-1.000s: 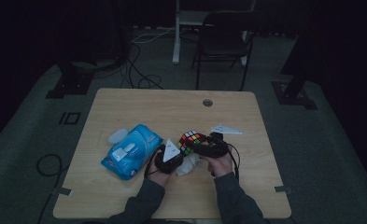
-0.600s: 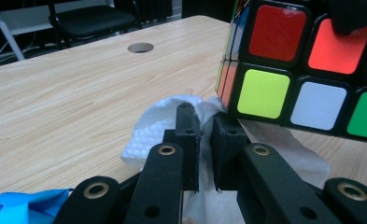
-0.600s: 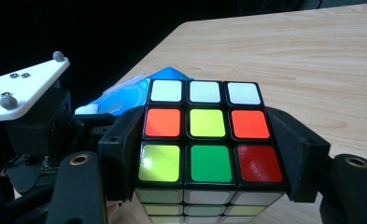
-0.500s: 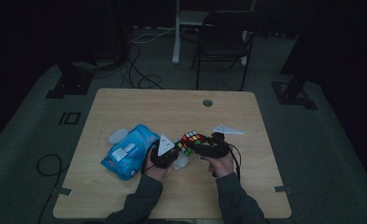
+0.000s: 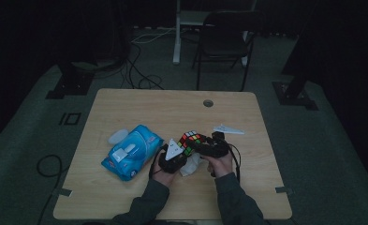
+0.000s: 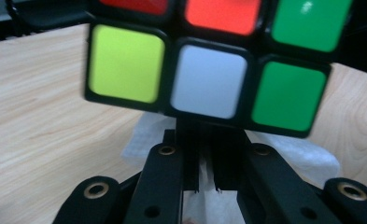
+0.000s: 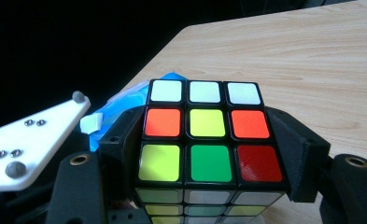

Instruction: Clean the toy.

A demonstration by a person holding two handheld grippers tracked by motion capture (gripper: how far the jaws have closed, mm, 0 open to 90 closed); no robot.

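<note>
Two grippers meet at one puzzle cube [image 5: 191,141], held above the table [image 5: 125,101] near its front-middle. Going left to right: blue wipes pack [image 5: 131,151], soft crinkly plastic with a white flap lid, lies flat and apart from the work. Next, left gripper [image 5: 174,157]; in its own view the jaws sit nearly together just under the cube [image 6: 209,65], tips at the cube's lower edge, a white tissue [image 6: 284,154] below. Can't tell if they pinch anything. Then the cube itself, hard glossy plastic, square stickers on black, no long axis. Right gripper [image 5: 209,146] is clenched on it: in its own view the jaws press the cube [image 7: 208,140] on opposite side faces, top layer free. Far right, a small white paper scrap [image 5: 228,129] lies flat. Key relation: cube sits directly ahead of and above the left jaws, so the left one is placed to work a layer while the right one holds.
</note>
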